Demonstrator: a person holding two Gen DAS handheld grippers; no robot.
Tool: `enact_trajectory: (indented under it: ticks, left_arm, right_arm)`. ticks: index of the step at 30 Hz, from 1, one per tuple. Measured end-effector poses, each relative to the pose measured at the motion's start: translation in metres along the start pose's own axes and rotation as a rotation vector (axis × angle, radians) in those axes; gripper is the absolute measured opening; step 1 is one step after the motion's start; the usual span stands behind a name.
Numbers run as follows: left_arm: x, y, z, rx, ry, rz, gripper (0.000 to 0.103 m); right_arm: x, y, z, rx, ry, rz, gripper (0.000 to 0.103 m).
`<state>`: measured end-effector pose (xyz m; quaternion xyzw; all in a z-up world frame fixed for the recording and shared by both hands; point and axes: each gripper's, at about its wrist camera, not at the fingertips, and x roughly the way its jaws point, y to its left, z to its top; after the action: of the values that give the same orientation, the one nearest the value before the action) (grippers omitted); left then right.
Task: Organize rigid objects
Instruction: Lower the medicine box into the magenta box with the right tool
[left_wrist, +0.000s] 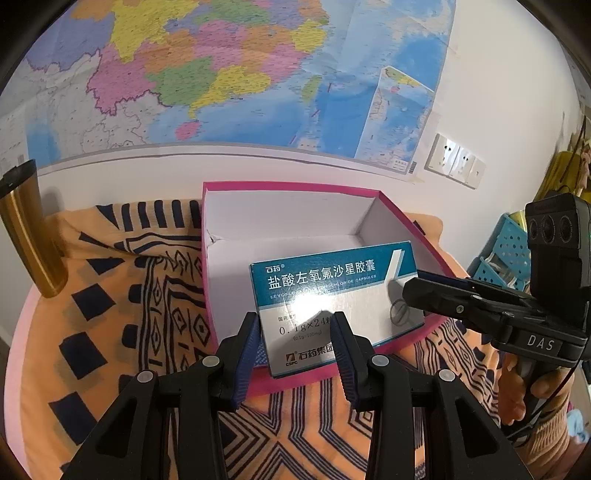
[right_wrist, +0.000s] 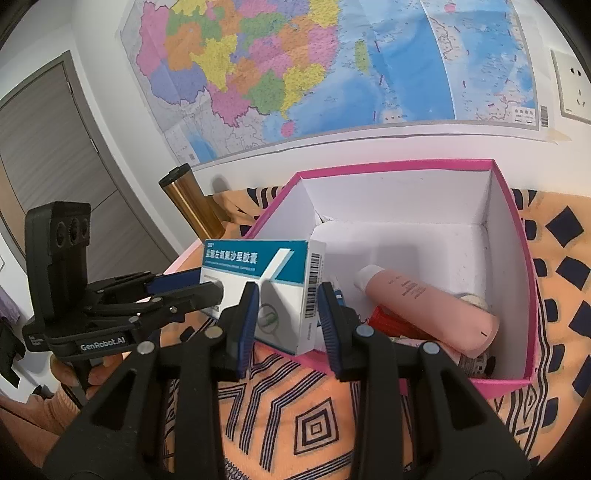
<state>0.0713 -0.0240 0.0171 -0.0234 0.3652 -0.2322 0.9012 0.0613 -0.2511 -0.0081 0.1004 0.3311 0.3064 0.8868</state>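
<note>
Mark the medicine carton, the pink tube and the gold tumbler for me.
Teal-and-white cardboard medicine carton (left_wrist: 332, 280): left wrist view, on its teal printed face.
Pink plastic tube (right_wrist: 428, 306): right wrist view, mid-body, lying inside the box.
Gold metal tumbler (left_wrist: 31, 236): left wrist view, on its gold side wall.

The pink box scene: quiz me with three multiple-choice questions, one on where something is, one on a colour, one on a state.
1. Where does the pink tube lie?
A. inside the storage box
B. on the patterned cloth
C. between gripper fingers

2. What colour is the storage box outside?
A. blue
B. green
C. pink

3. How is the medicine box held?
A. it lies free on the cloth
B. the left gripper and right gripper both grip it
C. only the right gripper grips it

Answers:
1 A, the tube rests on the items inside the box.
2 C, its rim and outer walls are pink.
3 B, each gripper pinches one end of it.
</note>
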Motion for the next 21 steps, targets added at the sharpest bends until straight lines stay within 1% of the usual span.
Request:
enact_trajectory:
  ticks: [21]
  left_arm:
    - [0.011, 0.01, 0.004, -0.019, 0.02, 0.033, 0.038]
  right_arm:
    - [0.014, -0.002, 0.001, 0.024, 0.016, 0.007, 0.036]
